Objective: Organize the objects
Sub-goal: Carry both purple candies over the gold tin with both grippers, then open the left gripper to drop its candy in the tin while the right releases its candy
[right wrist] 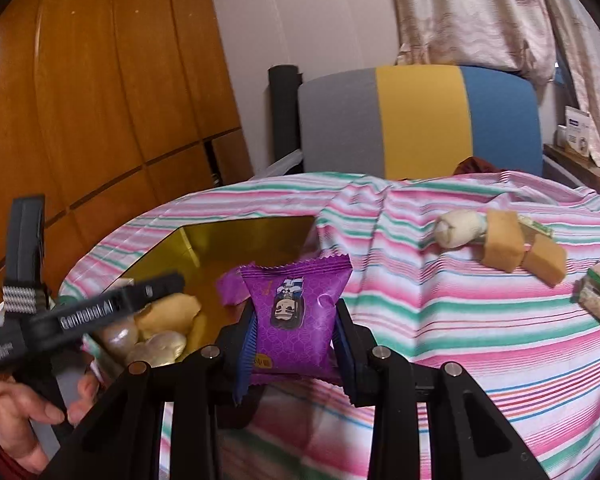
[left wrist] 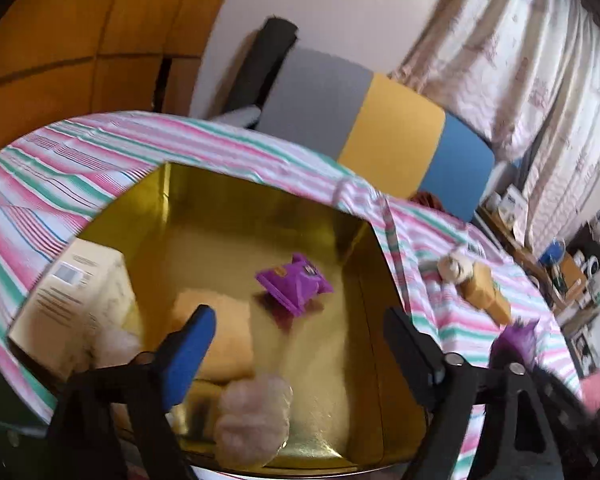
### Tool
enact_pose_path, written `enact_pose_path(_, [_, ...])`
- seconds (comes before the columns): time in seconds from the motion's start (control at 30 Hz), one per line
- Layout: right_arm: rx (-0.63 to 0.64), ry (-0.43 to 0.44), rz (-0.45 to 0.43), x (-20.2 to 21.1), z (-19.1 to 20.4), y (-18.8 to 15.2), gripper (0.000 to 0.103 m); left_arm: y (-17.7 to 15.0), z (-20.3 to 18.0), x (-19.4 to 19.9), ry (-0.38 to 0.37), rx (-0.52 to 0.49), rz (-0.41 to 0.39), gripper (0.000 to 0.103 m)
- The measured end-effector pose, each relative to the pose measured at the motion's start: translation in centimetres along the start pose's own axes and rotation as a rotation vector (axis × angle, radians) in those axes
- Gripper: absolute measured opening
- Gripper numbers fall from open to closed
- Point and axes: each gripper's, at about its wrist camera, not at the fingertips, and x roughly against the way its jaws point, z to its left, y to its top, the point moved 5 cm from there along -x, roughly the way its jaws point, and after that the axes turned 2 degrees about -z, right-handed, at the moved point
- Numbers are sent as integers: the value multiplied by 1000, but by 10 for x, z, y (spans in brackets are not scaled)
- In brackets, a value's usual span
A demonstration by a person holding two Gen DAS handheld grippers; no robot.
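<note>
My left tool stands spread with nothing between its fingers, hanging over the gold box that sits on the striped cloth. A purple snack packet already lies on the box floor, beside a cream carton and some pale fluffy pieces, so I judge the box to be the place where I am gathering things.

My right tool pinches a second purple packet across its middle, upright and clear of the cloth, just short of the box's near edge. Holding it by the waist keeps the crimped ends free, so it should drop flat once I let go.

Well off to the right on the table, a white roll, two tan blocks and some small wrapped sweets lie unsorted; those look like what remains.
</note>
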Motion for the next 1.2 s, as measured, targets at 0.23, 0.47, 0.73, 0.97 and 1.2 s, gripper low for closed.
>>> enact_pose_path(0.23, [3,36,43,-6,15,-8,35,24,29,16,108,99,-53,102])
enact_pose_path(0.47, [20,65,78,-15,35,-11,35,30,54,18,216,139,-52,102])
enact_pose_path(0.73, [40,74,143,-35,60,-10,35,31,67,22,276,159,-45,102])
enact_pose_path(0.97, [104,66,183,-50,81,-11,35,35,74,25,287,183,-48,102])
enact_pose_path(1.2, [103,53,213,-60,85,-14,36,33,73,24,283,182,-37,102])
